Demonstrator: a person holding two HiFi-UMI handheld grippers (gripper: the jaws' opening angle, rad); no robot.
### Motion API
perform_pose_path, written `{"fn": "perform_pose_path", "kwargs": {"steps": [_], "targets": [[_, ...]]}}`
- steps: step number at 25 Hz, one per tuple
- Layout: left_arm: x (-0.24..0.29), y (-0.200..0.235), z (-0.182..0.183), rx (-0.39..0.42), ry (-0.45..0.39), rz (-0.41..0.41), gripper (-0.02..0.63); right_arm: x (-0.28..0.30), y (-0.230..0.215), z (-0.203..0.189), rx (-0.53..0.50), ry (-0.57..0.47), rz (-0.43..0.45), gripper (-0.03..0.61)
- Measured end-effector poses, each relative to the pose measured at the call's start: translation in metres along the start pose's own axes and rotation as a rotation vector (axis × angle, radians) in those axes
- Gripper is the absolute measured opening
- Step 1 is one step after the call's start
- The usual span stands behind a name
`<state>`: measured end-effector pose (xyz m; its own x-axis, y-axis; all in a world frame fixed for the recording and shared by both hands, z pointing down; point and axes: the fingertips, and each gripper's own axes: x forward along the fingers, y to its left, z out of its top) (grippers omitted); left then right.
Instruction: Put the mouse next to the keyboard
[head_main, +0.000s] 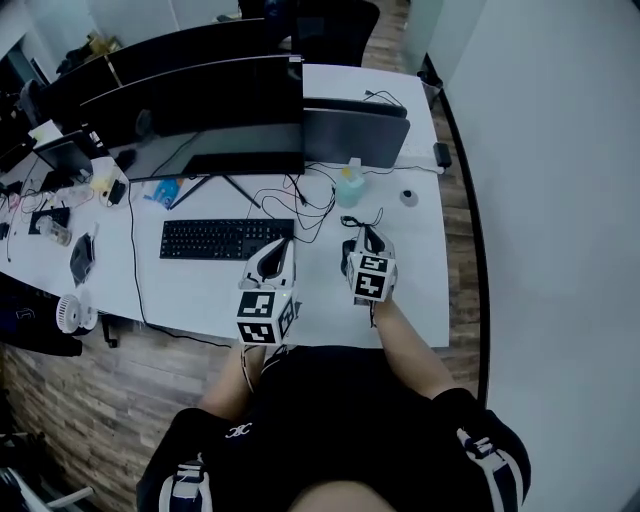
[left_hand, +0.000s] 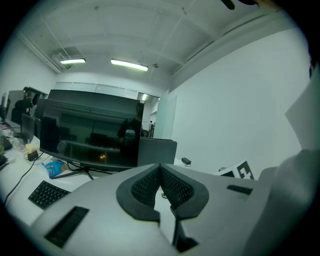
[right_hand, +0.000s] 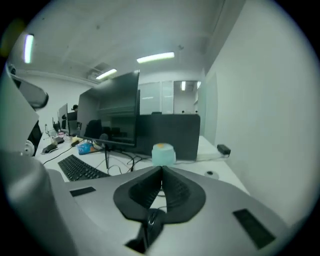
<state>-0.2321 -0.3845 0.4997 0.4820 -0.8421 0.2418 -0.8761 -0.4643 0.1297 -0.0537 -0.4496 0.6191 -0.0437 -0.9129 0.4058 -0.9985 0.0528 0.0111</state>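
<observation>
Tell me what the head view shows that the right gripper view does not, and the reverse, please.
Only the head view: the person's lap and the wooden floor. Only the right gripper view: the ceiling lights, and a clear close look at the mouse just under the right gripper, whose claw is shut. Both: the keyboard, the monitor and the pale bottle.

A long white desk (head_main: 420, 290) stands on a brown wood-plank floor (head_main: 90, 400), its end near a plain white wall (head_main: 560, 200), with a black office chair (head_main: 335, 30) beyond it; long white ceiling strip lights (left_hand: 129, 64) glow overhead, and pale glass partition panels (right_hand: 172, 97) close the far end
</observation>
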Motion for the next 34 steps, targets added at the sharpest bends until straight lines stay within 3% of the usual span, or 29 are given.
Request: {"fn": "perform_pose_path", "kwargs": {"steps": [4, 11, 34], "targets": [[0.008, -0.004, 0.004, 0.001, -0.003, -0.019, 0.012, -0.036, -0.006, 0.057, -0.034, -0.159, -0.015, 0.014], [0.015, -0.016, 0.011, 0.01, -0.018, -0.05, 0.012, -0.094, -0.007, 0.114, 0.05, -0.341, 0.06, 0.012], [0.015, -0.027, 0.013, 0.035, -0.015, -0.072, 0.012, -0.119, -0.005, 0.124, 0.099, -0.404, 0.095, 0.015]]}}
